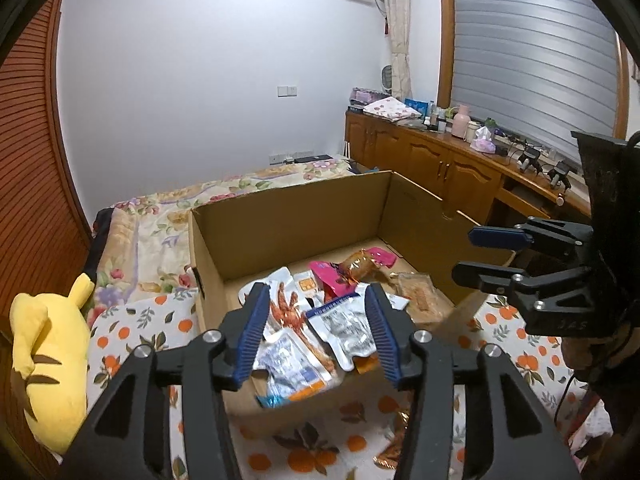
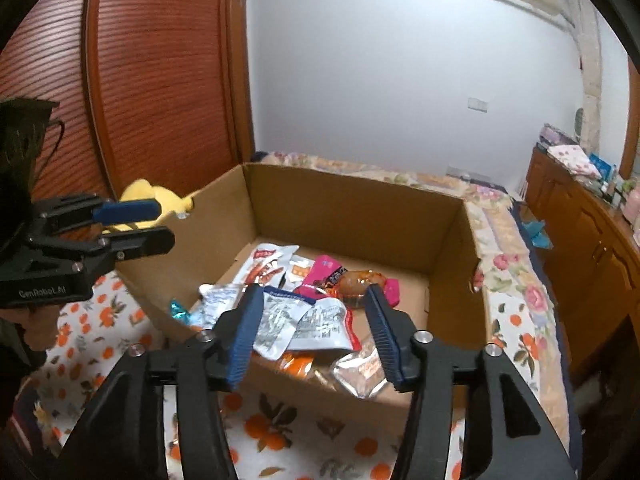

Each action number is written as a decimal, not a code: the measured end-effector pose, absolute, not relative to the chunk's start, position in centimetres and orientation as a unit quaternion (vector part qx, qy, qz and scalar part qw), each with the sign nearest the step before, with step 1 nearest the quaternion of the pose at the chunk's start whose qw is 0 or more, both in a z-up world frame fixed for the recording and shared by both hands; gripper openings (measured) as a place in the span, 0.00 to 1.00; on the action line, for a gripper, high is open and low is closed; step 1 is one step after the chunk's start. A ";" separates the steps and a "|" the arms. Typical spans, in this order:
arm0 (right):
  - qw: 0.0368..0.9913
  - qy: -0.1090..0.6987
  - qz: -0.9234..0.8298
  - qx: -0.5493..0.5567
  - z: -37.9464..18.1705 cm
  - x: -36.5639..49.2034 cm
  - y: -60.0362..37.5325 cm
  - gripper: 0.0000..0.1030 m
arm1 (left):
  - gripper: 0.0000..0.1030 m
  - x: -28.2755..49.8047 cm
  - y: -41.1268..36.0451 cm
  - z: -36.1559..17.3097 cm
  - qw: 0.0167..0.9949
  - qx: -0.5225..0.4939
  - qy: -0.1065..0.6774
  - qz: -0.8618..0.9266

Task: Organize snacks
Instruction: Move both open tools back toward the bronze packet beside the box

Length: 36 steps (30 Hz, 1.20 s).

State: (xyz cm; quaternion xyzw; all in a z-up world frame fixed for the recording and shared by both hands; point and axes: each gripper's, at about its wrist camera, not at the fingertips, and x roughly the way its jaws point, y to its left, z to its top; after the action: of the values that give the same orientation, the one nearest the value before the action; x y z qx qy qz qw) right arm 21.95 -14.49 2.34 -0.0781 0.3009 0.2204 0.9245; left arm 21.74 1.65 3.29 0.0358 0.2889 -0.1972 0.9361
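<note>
Bedroom, mid-sort: my left tongs (image 1: 316, 336) hang apart and empty over the cardboard box (image 1: 288, 216) on the bed; snack packets (image 1: 344, 320) lie heaped inside (prob. dropped in for sorting). Right tongs (image 2: 308, 332), jaws also apart, grip nothing.

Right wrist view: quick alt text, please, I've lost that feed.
The right gripper hangs open and empty over a cardboard box on a floral bedspread, with snack packets piled inside. The left gripper, also open, shows at the left edge.
</note>
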 end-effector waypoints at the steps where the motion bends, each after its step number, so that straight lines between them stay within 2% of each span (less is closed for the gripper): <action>1: 0.925 0.299 0.221 -0.077 2.5 21.2 -14.6 0.57 | 0.56 21.2 1.6 3.2 0.936 0.037 0.287 -0.198; 3: 0.927 0.297 0.218 -0.076 2.5 20.1 -14.7 0.58 | 0.70 20.4 1.6 3.1 0.938 0.038 0.284 -0.196; 4: 0.927 0.297 0.217 -0.076 2.5 19.6 -14.7 0.59 | 0.71 19.9 1.6 3.0 0.939 0.038 0.282 -0.195; 13: 0.924 0.310 0.212 -0.074 0.8 15.3 -14.2 0.63 | 0.71 16.6 1.4 0.9 0.931 0.033 0.301 -0.206; 22: 0.906 0.347 0.231 -0.069 -3.3 12.2 -13.1 0.63 | 0.71 13.6 1.9 -2.0 0.923 0.026 0.323 -0.207; 36: 0.880 0.391 0.261 -0.071 -8.2 10.5 -9.8 0.63 | 0.71 11.6 3.5 -4.7 0.918 0.019 0.346 -0.192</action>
State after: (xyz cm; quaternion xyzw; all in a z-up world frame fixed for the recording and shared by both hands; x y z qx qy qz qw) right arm 10.53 -9.81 -8.18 -0.0711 0.3908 0.2607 0.8799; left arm 11.56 3.48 -4.71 0.0192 0.3457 -0.1925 0.9182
